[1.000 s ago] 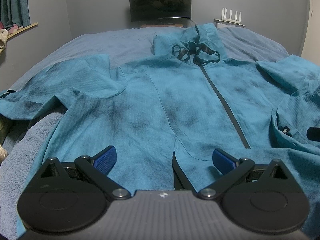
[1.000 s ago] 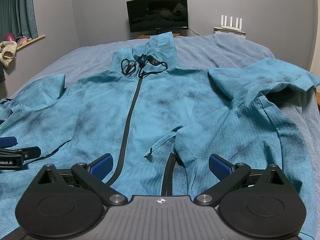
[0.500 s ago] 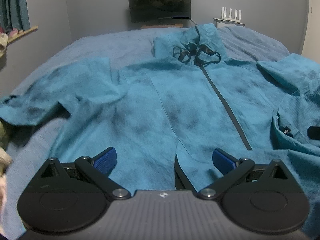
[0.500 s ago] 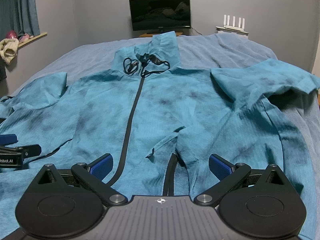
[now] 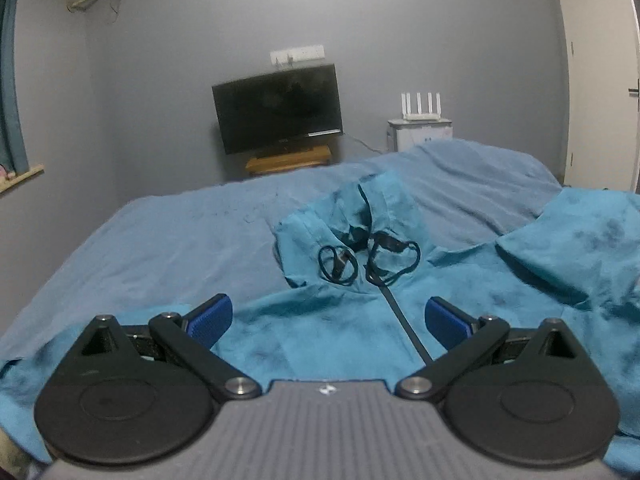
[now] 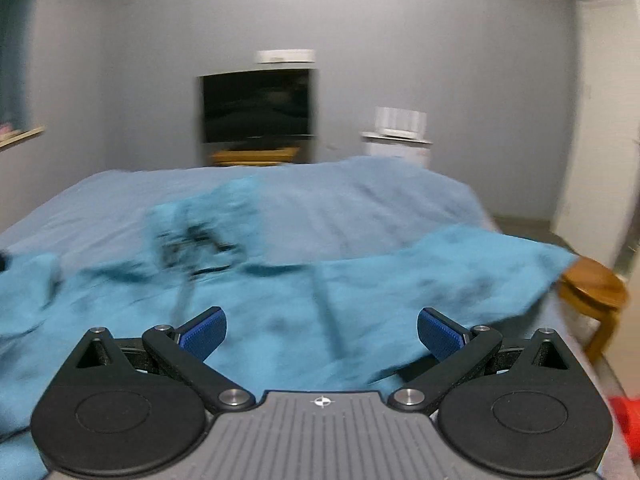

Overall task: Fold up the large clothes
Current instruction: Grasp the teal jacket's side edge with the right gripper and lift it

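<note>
The teal jacket (image 5: 320,332) is lying spread face-up across the blue-covered bed (image 5: 168,240), and both pairs of tongs are hanging just above its lower half with their blue pads wide apart and nothing between them. The jacket's long axis is running straight away from the tongs: its dark zip (image 5: 404,324) is leading from near the left tongs (image 5: 327,318) up to the collar (image 5: 352,220) and the tangle of black drawcord (image 5: 368,256) at the far end, towards the television (image 5: 278,108) on the wall. That is the relation I would say the coming fold turns on, since any sleeve or side has to be brought across that zip line. The left tongs are sitting almost over the zip, so they are looking nearer the jacket's middle; the right tongs (image 6: 322,330) are facing the right sleeve (image 6: 460,272), which is reaching out to the bed's edge close to a wooden stool (image 6: 592,292), so the right hand seems better placed for that sleeve. The left view is sharp and showing the cord loops and zip clearly; the right view is smeared, yet it alone is showing the sleeve's outer end, the stool and a red thing (image 6: 626,424) at the lower corner
</note>
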The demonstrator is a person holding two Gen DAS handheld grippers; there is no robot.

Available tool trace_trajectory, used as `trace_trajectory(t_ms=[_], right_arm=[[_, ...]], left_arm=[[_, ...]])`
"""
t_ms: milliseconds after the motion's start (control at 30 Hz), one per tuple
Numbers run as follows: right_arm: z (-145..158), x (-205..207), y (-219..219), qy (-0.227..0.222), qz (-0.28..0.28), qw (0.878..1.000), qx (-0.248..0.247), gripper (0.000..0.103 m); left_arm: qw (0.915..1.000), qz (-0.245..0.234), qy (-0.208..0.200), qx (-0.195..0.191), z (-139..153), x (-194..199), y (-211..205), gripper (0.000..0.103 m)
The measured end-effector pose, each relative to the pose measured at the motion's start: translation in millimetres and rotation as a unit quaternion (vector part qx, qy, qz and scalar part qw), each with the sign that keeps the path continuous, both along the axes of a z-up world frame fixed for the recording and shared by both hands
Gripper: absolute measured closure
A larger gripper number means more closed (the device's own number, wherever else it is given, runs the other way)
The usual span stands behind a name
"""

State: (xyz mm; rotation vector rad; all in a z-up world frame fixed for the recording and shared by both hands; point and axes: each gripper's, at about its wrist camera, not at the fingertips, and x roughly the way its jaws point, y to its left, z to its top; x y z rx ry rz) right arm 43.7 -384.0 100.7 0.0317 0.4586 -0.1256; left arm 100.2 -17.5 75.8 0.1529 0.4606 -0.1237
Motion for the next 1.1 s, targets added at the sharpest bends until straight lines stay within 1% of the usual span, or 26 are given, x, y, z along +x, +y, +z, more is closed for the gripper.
trace_trajectory(t_ms=[67, 167, 200, 300, 333, 433, 500, 533, 600, 667, 700, 800, 833, 867, 900, 933, 1000, 1033, 1067, 1100], right_arm=[[-1.7, 10.3, -36.5, -0.008, -0.035, 0.999, 0.037, 0.0], [-5.5, 22.8, -94.4, -0.02, -0.068, 0.991, 0.11, 0.0], [-9.4, 28.6, -114.4, -0.017, -0.085, 0.989, 0.12, 0.0], [-21.6, 46.0, -158.3, -0.003, -0.129, 0.984, 0.123, 0.0], [-26.2, 50.6, -173.0, -0.001, -0.142, 0.981, 0.132, 0.0], [-43.3, 67.4, -212.5, -0.014, -0.176, 0.971, 0.159, 0.0], [-53.2, 81.7, -232.9, 0.012, -0.205, 0.967, 0.154, 0.0], [-57.8, 88.3, -240.4, 0.017, -0.216, 0.963, 0.157, 0.0], [-68.2, 98.5, -254.3, 0.015, -0.231, 0.955, 0.183, 0.0], [-80.1, 110.8, -264.7, 0.016, -0.236, 0.949, 0.209, 0.0], [-86.3, 122.0, -266.6, 0.023, -0.244, 0.945, 0.216, 0.0], [-97.4, 147.7, -277.4, 0.053, -0.27, 0.936, 0.218, 0.0], [-100.7, 152.6, -281.8, 0.054, -0.273, 0.934, 0.224, 0.001], [-106.5, 160.4, -285.0, 0.054, -0.278, 0.931, 0.231, 0.004], [-109.9, 163.4, -290.0, 0.05, -0.283, 0.927, 0.241, 0.01], [-113.3, 166.1, -295.4, 0.047, -0.286, 0.923, 0.252, 0.013], [-121.2, 176.2, -306.3, 0.038, -0.285, 0.92, 0.267, 0.028], [-123.3, 177.8, -309.4, 0.031, -0.281, 0.921, 0.269, 0.033], [-124.8, 180.1, -312.6, 0.025, -0.278, 0.922, 0.27, 0.044], [-124.4, 180.5, -314.5, 0.019, -0.274, 0.922, 0.271, 0.051]], left_arm=[[0.9996, -0.006, 0.024, -0.009, -18.0, 14.3, -0.5, 0.0], [0.9983, -0.002, 0.054, -0.022, -49.6, 27.6, 2.8, 0.0], [0.9974, 0.002, 0.066, -0.029, -62.2, 30.3, 6.8, 0.0], [0.9943, 0.016, 0.097, -0.043, -100.1, 42.9, 14.5, 0.0], [0.9932, 0.019, 0.105, -0.045, -111.0, 44.6, 16.4, 0.0], [0.9885, 0.023, 0.138, -0.057, -136.1, 53.6, 23.2, 0.0], [0.9859, 0.025, 0.149, -0.071, -143.2, 58.8, 28.0, 0.0], [0.9853, 0.024, 0.15, -0.078, -144.9, 61.1, 28.7, 0.0], [0.984, 0.019, 0.152, -0.091, -147.7, 62.8, 30.9, 0.0], [0.983, 0.018, 0.157, -0.093, -149.1, 66.7, 29.8, 0.0], [0.9825, 0.017, 0.16, -0.093, -150.0, 68.1, 28.9, 0.0], [0.9805, 0.019, 0.171, -0.095, -152.2, 75.4, 27.4, 0.0], [0.9799, 0.02, 0.173, -0.098, -152.5, 77.5, 27.9, 0.0], [0.9791, 0.02, 0.175, -0.102, -152.6, 78.4, 29.0, 0.0], [0.9784, 0.021, 0.176, -0.106, -152.8, 79.8, 30.1, 0.0], [0.9777, 0.023, 0.177, -0.111, -153.0, 81.3, 31.1, 0.0], [0.9766, 0.028, 0.177, -0.118, -153.9, 85.4, 32.6, 0.0], [0.9764, 0.032, 0.177, -0.119, -154.4, 87.5, 32.8, 0.0], [0.9762, 0.035, 0.177, -0.12, -155.2, 89.4, 33.1, 0.0], [0.9764, 0.039, 0.176, -0.119, -155.8, 90.6, 33.3, 0.0]])
